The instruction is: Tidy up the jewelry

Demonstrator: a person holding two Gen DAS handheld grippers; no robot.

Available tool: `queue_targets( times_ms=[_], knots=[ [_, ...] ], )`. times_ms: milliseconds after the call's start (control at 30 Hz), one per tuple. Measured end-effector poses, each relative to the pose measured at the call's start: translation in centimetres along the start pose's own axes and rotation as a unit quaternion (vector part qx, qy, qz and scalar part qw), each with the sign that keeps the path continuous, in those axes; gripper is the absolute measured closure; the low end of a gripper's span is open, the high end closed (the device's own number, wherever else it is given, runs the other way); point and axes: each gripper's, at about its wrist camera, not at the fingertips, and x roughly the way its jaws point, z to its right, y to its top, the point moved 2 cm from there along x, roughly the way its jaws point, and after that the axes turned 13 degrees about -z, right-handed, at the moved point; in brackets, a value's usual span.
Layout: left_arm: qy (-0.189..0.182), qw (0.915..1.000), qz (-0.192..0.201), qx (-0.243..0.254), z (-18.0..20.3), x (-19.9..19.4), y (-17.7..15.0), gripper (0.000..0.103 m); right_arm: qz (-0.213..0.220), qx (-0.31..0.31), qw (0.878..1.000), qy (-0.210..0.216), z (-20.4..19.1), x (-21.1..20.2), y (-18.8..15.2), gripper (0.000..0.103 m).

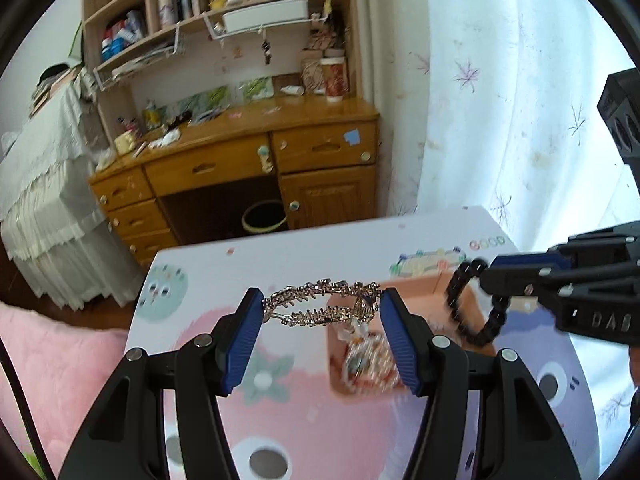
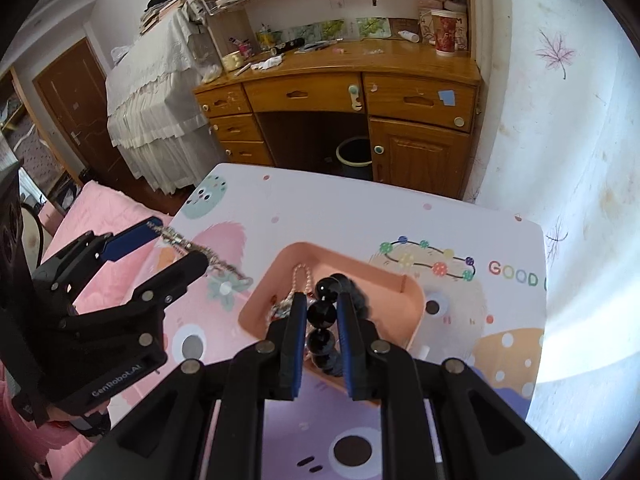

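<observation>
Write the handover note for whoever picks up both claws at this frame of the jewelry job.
Left claw: shut on the gold bracelet, held above the table.
Right claw: shut on the black bead bracelet, over the pink tray.
Done: some jewelry, including a pearl strand, already lies in the tray.
Left: put both bracelets into the tray and release.

A wooden desk (image 2: 340, 92) is seen beyond the table (image 2: 360, 216). A dark bin (image 2: 354, 156) is tucked beneath it.
</observation>
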Motion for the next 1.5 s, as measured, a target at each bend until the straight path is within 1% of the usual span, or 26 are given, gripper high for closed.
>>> queue_targets(
  times_ms=[167, 267, 300, 333, 367, 400, 433, 667, 767, 867, 1000, 1067, 1100, 1133, 1167, 1200, 1267, 1333, 1433, 1500],
  knots=[
    [-0.021, 0.9998, 0.001, 0.004, 1.5, 1.7, 2.2, 0.045, -0.009, 0.02, 1.0, 0.019, 1.4, 1.2, 0.3, 0.088],
    [-0.024, 0.9996, -0.011, 0.006, 2.2, 2.7, 2.7, 0.044, -0.017, 0.028, 0.999, 0.018, 2.0, 1.9, 0.1, 0.087],
    [-0.024, 0.9995, -0.02, 0.004, 2.3, 3.1, 2.8, 0.044, -0.017, 0.03, 0.999, 0.018, 2.0, 1.9, 0.0, 0.083],
    [-0.026, 0.9992, -0.031, 0.002, 2.4, 3.5, 2.9, 0.042, -0.018, 0.035, 0.999, 0.017, 2.2, 1.9, -0.1, 0.076],
    [-0.028, 0.9989, -0.038, 0.001, 2.4, 3.8, 2.7, 0.033, -0.016, 0.038, 0.999, 0.015, 2.4, 1.8, -0.2, 0.073],
    [-0.031, 0.9985, -0.045, -0.002, 2.5, 4.1, 2.7, 0.028, -0.014, 0.041, 0.999, 0.013, 2.4, 1.7, -0.3, 0.07],
    [-0.032, 0.9984, -0.046, -0.004, 2.4, 4.1, 2.6, 0.023, -0.012, 0.045, 0.999, 0.011, 2.6, 1.5, -0.4, 0.069],
    [-0.018, 0.9988, -0.044, -0.007, 1.8, 3.6, 2.1, 0.021, -0.012, 0.062, 0.998, -0.003, 2.8, 0.8, -1.3, 0.069],
    [-0.009, 0.9988, -0.046, -0.016, 1.2, 3.0, 1.7, 0.018, -0.022, 0.07, 0.997, -0.006, 2.4, 1.1, -2.3, 0.063],
    [-0.004, 0.9973, -0.07, -0.022, 0.8, 2.4, 1.0, 0.016, -0.04, 0.086, 0.995, -0.002, 1.7, 1.6, -3.9, 0.058],
    [0.01, 0.9939, -0.108, -0.023, 0.2, 0.6, -0.9, 0.016, -0.066, 0.132, 0.989, 0.009, 0.9, 1.7, -6.9, 0.048],
    [0.013, 0.991, -0.13, -0.03, -0.4, -0.6, -2.5, 0.016, -0.076, 0.166, 0.983, 0.016, 0.3, 1.6, -8.9, 0.042],
    [0.013, 0.9894, -0.14, -0.035, -0.7, -1.5, -3.6, 0.016, -0.079, 0.176, 0.981, 0.017, 0.1, 1.5, -9.7, 0.037],
    [0.013, 0.9879, -0.149, -0.039, -1.1, -2.2, -4.5, 0.016, -0.09, 0.193, 0.977, 0.012, -0.5, 1.5, -11.2, 0.034],
    [0.011, 0.9862, -0.16, -0.043, -1.4, -3.0, -5.5, 0.016, -0.099, 0.197, 0.975, 0.003, -1.1, 1.5, -12.1, 0.034],
    [0.005, 0.984, -0.172, -0.045, -1.7, -3.9, -6.7, 0.016, -0.113, 0.195, 0.974, -0.008, -1.9, 1.5, -13.3, 0.033],
    [-0.006, 0.9801, -0.193, -0.044, -2.2, -5.7, -8.7, 0.016, -0.133, 0.188, 0.973, -0.015, -3.4, 1.4, -15.3, 0.031],
    [-0.009, 0.9771, -0.208, -0.043, -2.4, -7.4, -10.5, 0.016, -0.153, 0.185, 0.971, -0.021, -5.0, 0.8, -17.5, 0.025],
    [-0.027, 0.9733, -0.226, -0.033, -2.7, -9.9, -13.0, 0.016, -0.163, 0.192, 0.967, -0.04, -6.9, -0.6, -19.8, 0.015],
    [-0.03, 0.9733, -0.226, -0.024, -2.9, -11.2, -13.9, 0.016, -0.162, 0.206, 0.963, -0.059, -8.2, -1.8, -21.0, 0.014]
  ],
)
